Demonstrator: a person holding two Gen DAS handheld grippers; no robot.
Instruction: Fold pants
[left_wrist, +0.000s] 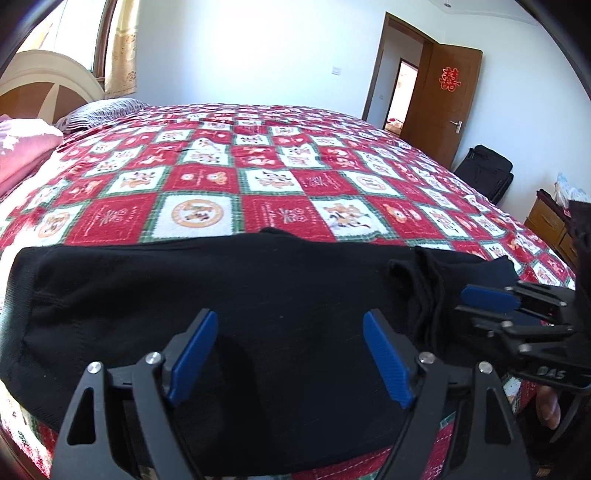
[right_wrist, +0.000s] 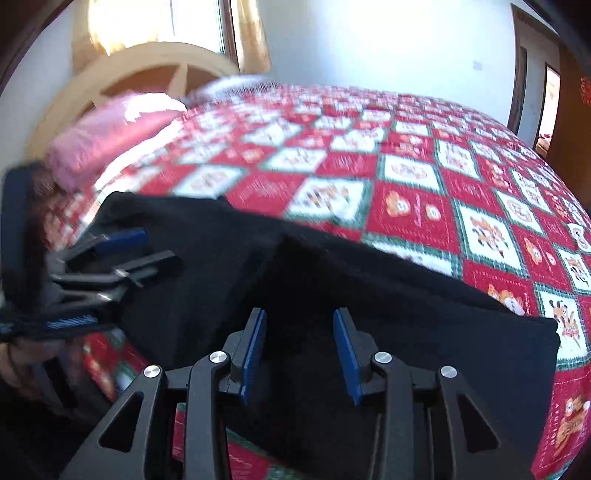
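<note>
The black pants (left_wrist: 207, 295) lie flat along the near edge of the bed, stretched sideways across the red, white and green patchwork quilt (left_wrist: 280, 184). Toward the right end the fabric is bunched into several overlapping folds (left_wrist: 436, 291). The left gripper (left_wrist: 291, 354) sits above the middle of the garment, its blue-padded fingers spread wide with nothing between them. The right gripper (right_wrist: 299, 350) is over the right portion of the pants, its fingers parted by a narrower gap and likewise holding nothing; in the left wrist view it appears at the right edge (left_wrist: 491, 301), side-on just beside the bunched folds. The right wrist view is motion-blurred. Beyond the quilt, a pink pillow (left_wrist: 22, 151) rests against the rounded headboard (left_wrist: 48, 85), and an open wooden door (left_wrist: 447, 107) stands in the far wall.
</note>
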